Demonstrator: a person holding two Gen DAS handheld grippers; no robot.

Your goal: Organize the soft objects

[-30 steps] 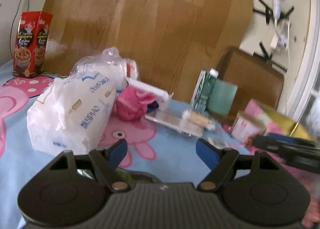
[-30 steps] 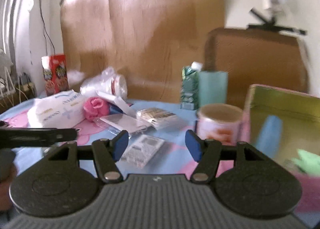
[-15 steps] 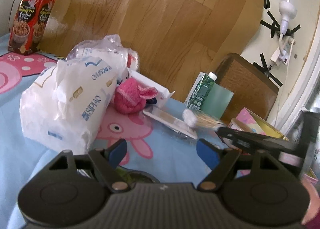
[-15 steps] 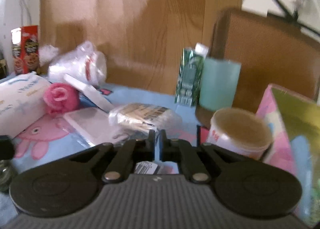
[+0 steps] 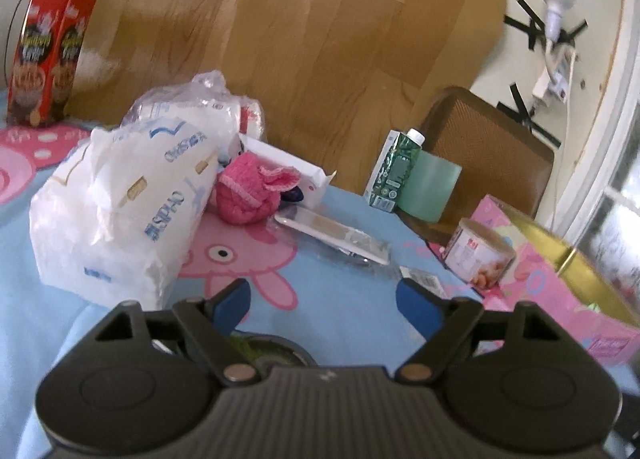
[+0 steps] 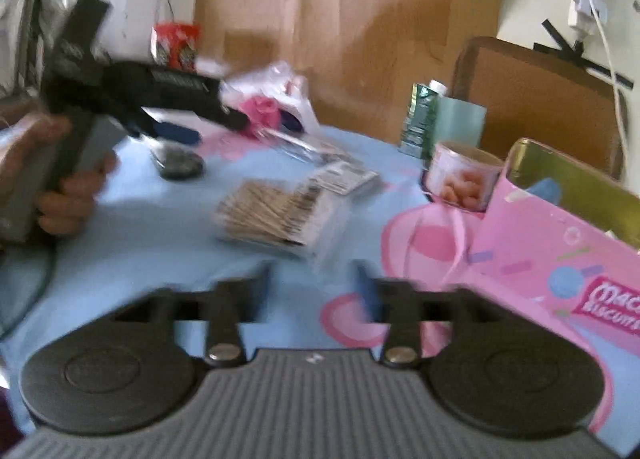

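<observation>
Right gripper point(image 6: 316, 287) was opening, blurred, nothing between its jaws; left gripper point(image 5: 322, 301) was opening, also empty.
1 bag of cotton swabs point(image 6: 276, 215) lay just ahead on the blue cloth point(image 6: 160, 227); 1 pink knit ball point(image 5: 250, 193) rested against 1 tissue pack point(image 5: 124, 211). The pink box point(image 6: 560, 259), cut off, held something blue.

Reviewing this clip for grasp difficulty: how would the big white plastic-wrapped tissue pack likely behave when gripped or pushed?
The tissue pack looks soft: its wrapper is crumpled and bulging, so it would probably squash and yield rather than stay stiff. The thin plastic film may slip or bunch under a gripper. It seems light for its bulk, so a push would likely slide it across the cloth and nudge the pink knitted item beside it.
</observation>
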